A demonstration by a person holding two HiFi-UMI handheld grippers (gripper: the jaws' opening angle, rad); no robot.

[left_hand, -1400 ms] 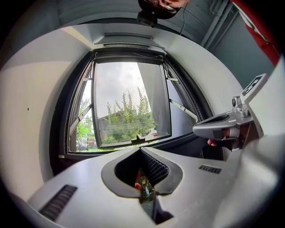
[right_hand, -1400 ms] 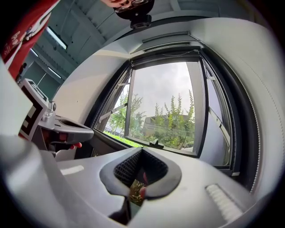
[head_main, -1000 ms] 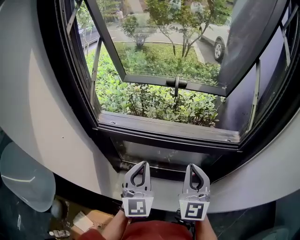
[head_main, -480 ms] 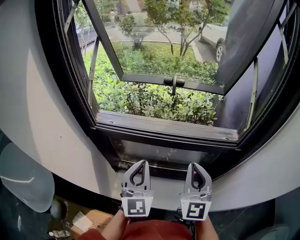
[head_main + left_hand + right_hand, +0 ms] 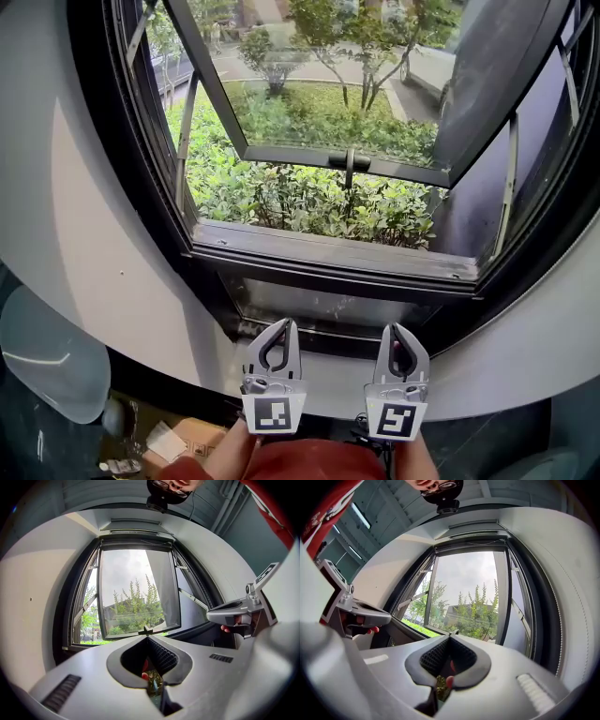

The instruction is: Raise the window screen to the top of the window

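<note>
Window sill (image 5: 328, 255) ahead of left claw (image 5: 285, 325) and right claw (image 5: 394, 328), both clenched empty, side by side.

The window frame (image 5: 328, 267) is black. The bushes (image 5: 300, 202) are green. The wall (image 5: 84, 216) is white. The left gripper (image 5: 285, 326) and the right gripper (image 5: 395, 330) are grey, with black-and-white square marks. The sleeve (image 5: 309, 461) is red.

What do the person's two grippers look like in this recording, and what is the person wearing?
The left gripper and right gripper match. Each has pale grey plastic jaws curving around a teardrop-shaped opening, lined with black ribbed pads. At the back, each carries a white cube printed with black square markers. The person wears red clothing.
</note>
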